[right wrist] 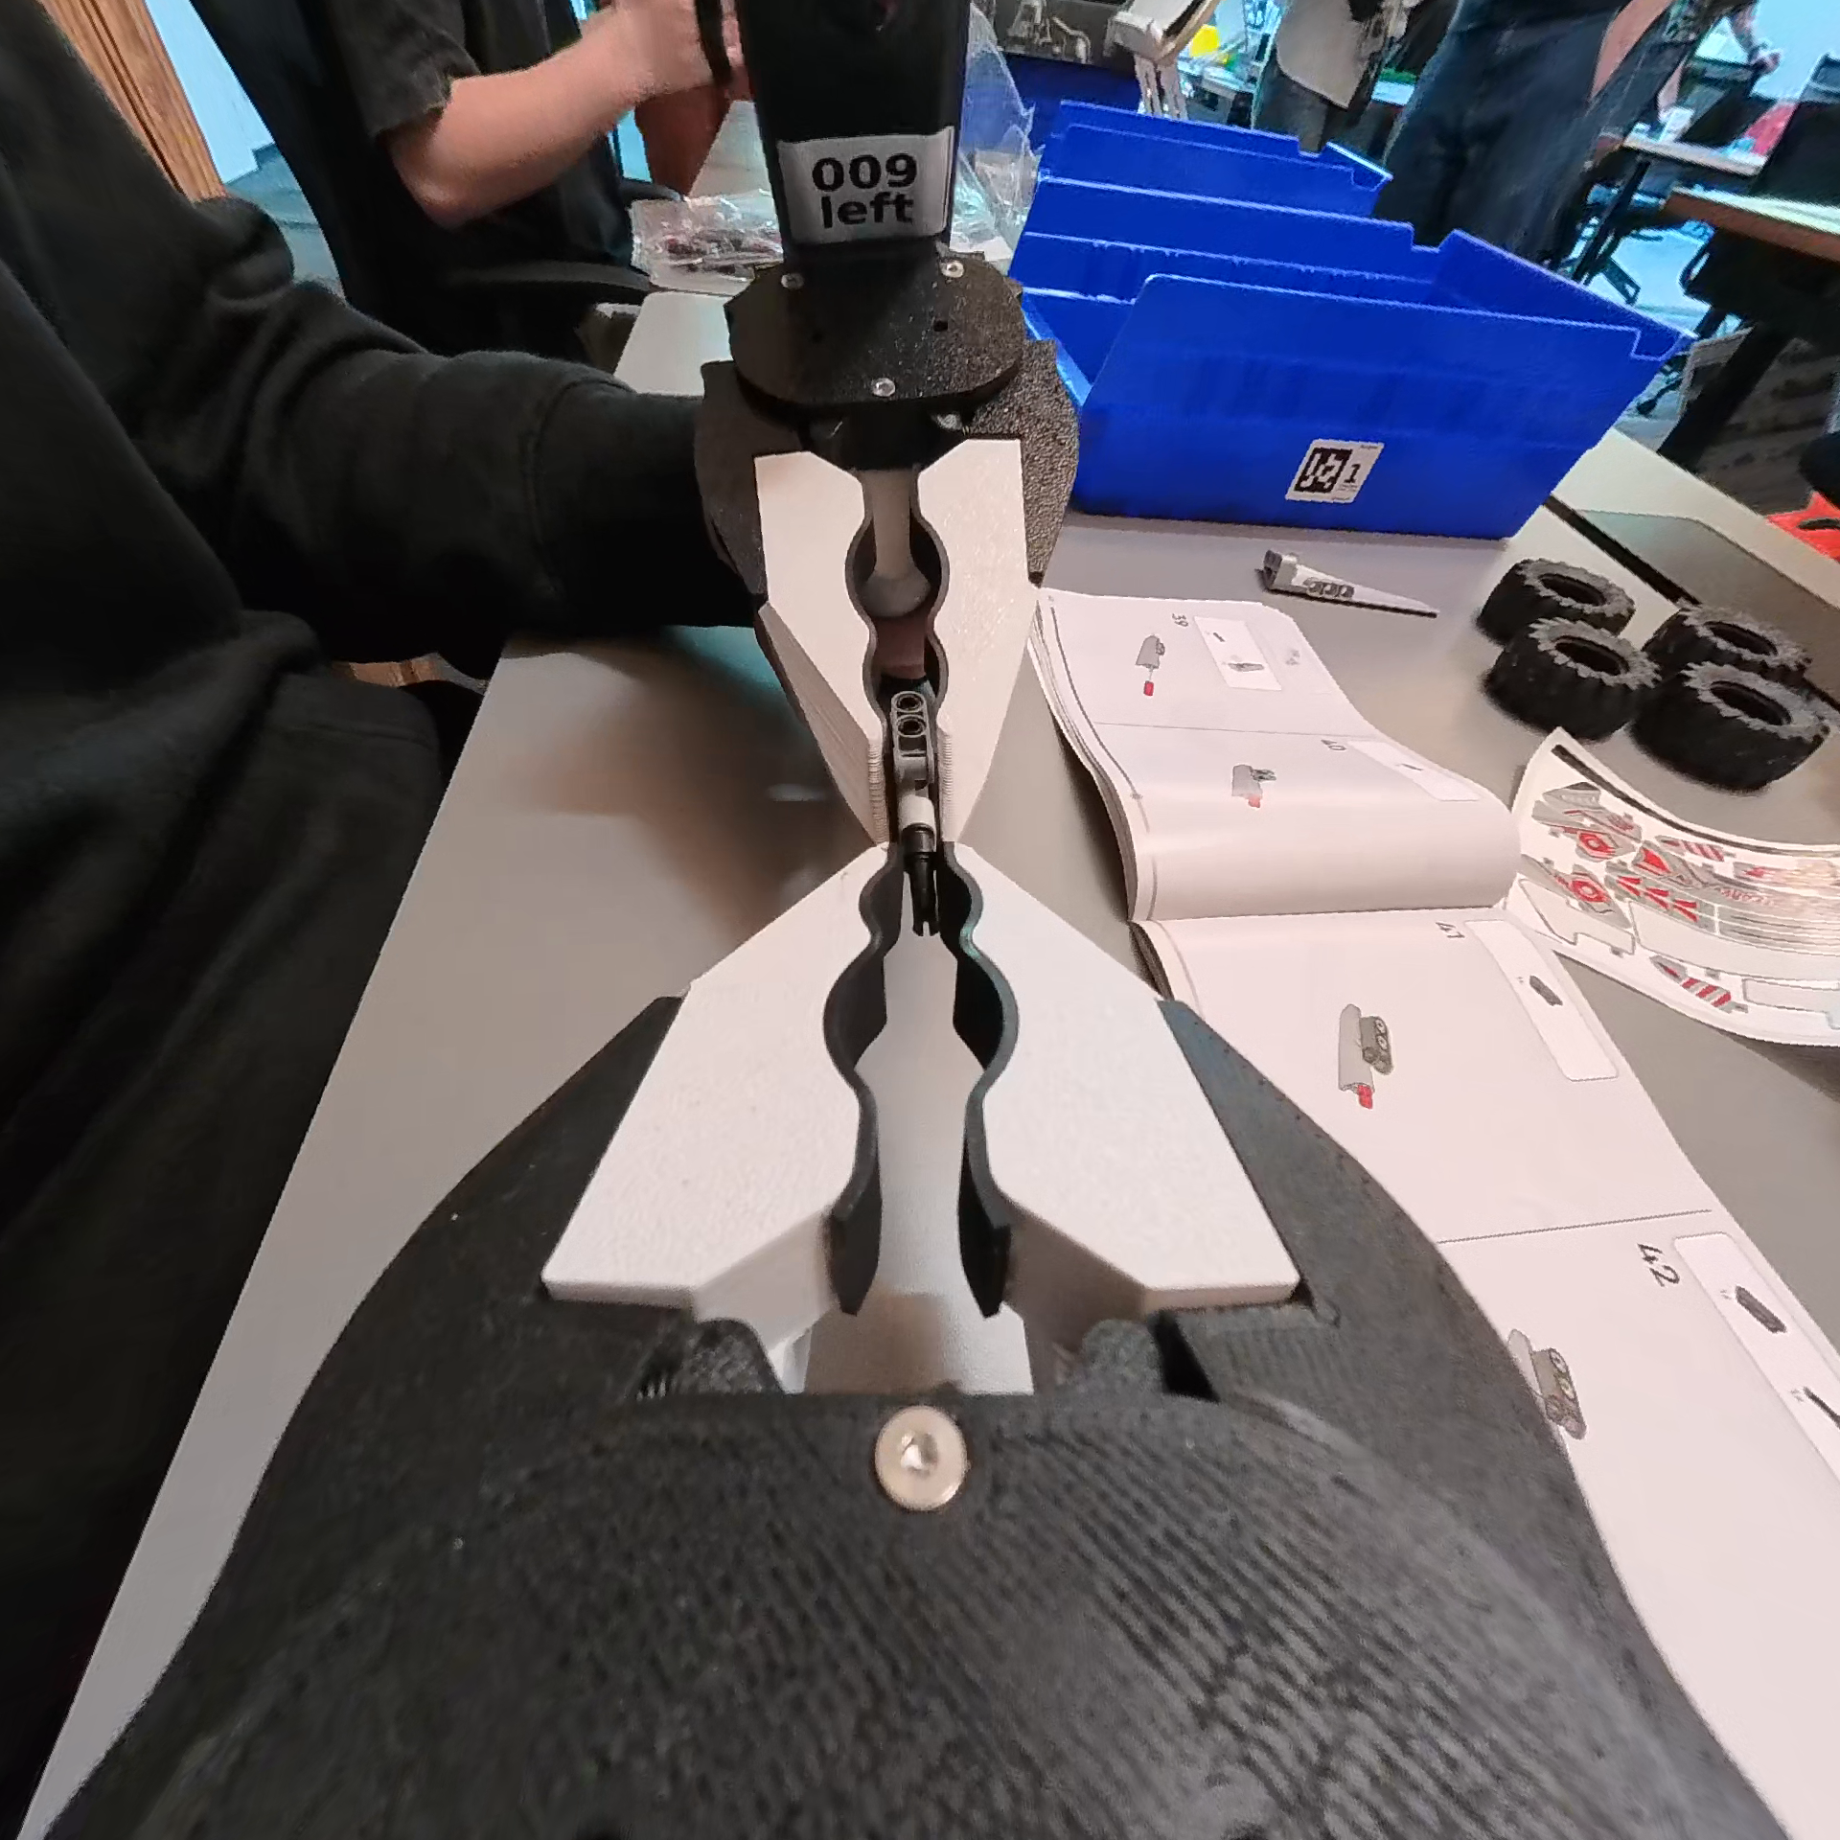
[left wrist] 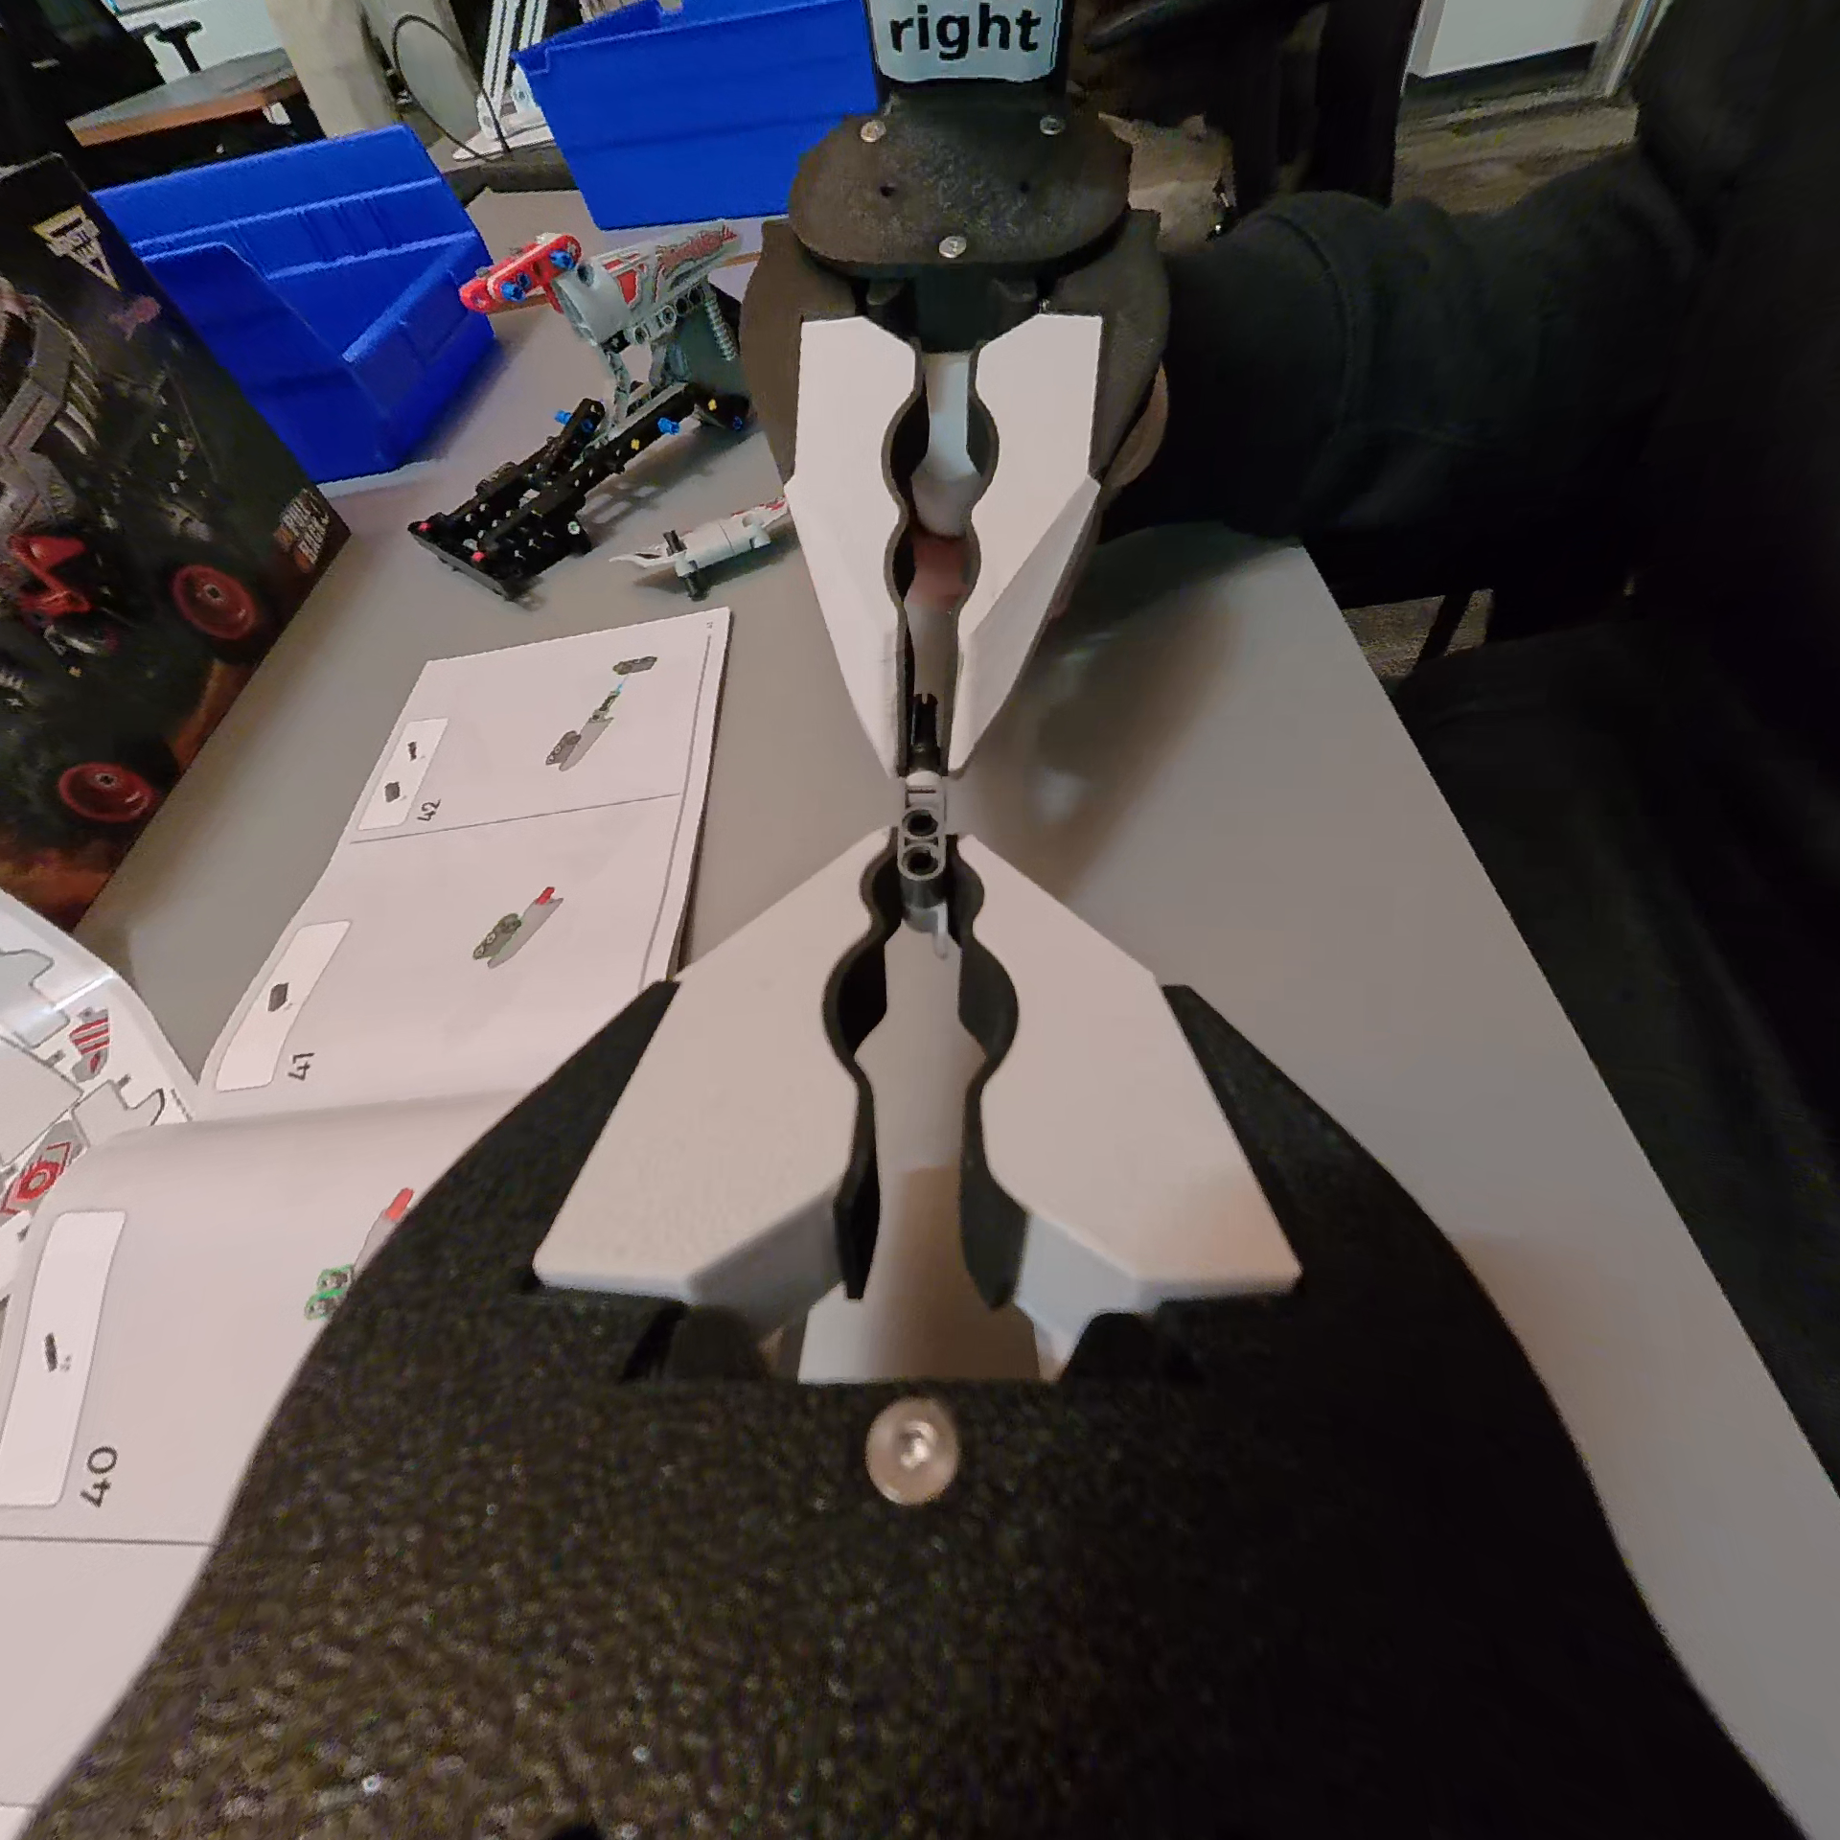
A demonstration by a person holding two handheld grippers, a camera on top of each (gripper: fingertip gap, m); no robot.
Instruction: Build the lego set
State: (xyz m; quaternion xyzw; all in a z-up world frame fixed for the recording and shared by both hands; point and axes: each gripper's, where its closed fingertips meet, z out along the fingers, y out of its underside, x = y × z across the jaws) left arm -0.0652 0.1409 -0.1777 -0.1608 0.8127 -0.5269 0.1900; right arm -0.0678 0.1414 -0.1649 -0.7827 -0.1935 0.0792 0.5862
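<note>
Lego beam (left wrist: 921, 841), grey with two holes, sits clamped in the left gripper (left wrist: 921, 876) tip to tip with the right gripper (left wrist: 926, 757), whose fingers pinch a black pin (left wrist: 924, 722). Left of the beam on the grey table (left wrist: 1245, 797) lie the manual (left wrist: 518, 856), chassis (left wrist: 558, 498) and blue bins (left wrist: 299, 299).

Right wrist view: the beam (right wrist: 908, 742) is above the pin (right wrist: 921, 876); right of it lie the manual (right wrist: 1294, 846), tires (right wrist: 1643, 677), sticker sheet (right wrist: 1693, 896) and bins (right wrist: 1344, 398), with people beyond.
</note>
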